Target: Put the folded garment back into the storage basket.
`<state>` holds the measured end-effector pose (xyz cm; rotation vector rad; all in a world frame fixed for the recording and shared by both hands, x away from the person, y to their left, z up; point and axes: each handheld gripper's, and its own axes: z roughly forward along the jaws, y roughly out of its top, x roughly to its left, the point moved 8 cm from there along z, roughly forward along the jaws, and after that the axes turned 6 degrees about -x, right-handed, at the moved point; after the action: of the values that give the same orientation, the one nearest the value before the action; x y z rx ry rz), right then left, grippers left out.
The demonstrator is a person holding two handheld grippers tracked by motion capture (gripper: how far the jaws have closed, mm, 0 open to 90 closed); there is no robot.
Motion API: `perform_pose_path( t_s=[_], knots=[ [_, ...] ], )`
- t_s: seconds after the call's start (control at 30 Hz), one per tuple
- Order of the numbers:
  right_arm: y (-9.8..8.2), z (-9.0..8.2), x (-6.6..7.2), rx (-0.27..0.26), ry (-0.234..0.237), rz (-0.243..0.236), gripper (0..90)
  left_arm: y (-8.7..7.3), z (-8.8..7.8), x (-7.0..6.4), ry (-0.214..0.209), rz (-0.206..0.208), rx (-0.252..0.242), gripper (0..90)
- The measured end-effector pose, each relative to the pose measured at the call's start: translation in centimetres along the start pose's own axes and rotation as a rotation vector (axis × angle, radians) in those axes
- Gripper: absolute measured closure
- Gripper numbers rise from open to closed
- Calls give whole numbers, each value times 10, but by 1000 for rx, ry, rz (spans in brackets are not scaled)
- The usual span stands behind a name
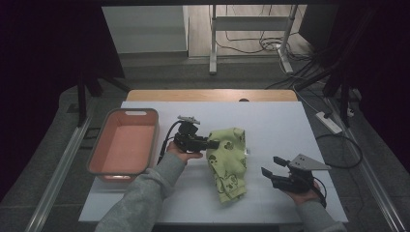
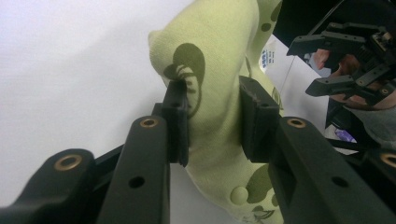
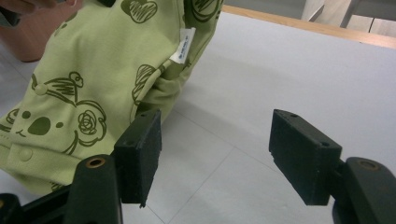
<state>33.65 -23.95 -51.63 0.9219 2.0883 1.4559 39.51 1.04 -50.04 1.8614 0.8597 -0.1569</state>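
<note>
Left claw (image 2: 212,121) pinches green garment (image 1: 227,162); right claw (image 1: 273,166) hovers agape beside it.

We are seeing open counter (image 1: 270,125) lying between the green garment (image 1: 227,162) and the right gripper (image 1: 271,165), whose jaws are standing wide apart. The pink tub (image 1: 124,145) is blocking the left edge, just beside the left gripper (image 1: 212,144), which is pinching the garment's edge.

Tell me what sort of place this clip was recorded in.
Probably a lab or studio recording station, not a home: a white-topped table stands between dark curtains, loose cables and a power strip lie on the floor behind, and a metal stand rises beyond them.
</note>
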Motion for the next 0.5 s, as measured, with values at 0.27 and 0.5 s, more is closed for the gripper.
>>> perform_pose_path(
  t_s=[0.27,0.5],
  knots=[
    [0,0,0,-2,-3,0,350,5,-8,0,-4,5,-21,676],
    [1,0,-1,-5,-5,-2,349,10,-15,-2,-9,10,-39,677]
  ],
)
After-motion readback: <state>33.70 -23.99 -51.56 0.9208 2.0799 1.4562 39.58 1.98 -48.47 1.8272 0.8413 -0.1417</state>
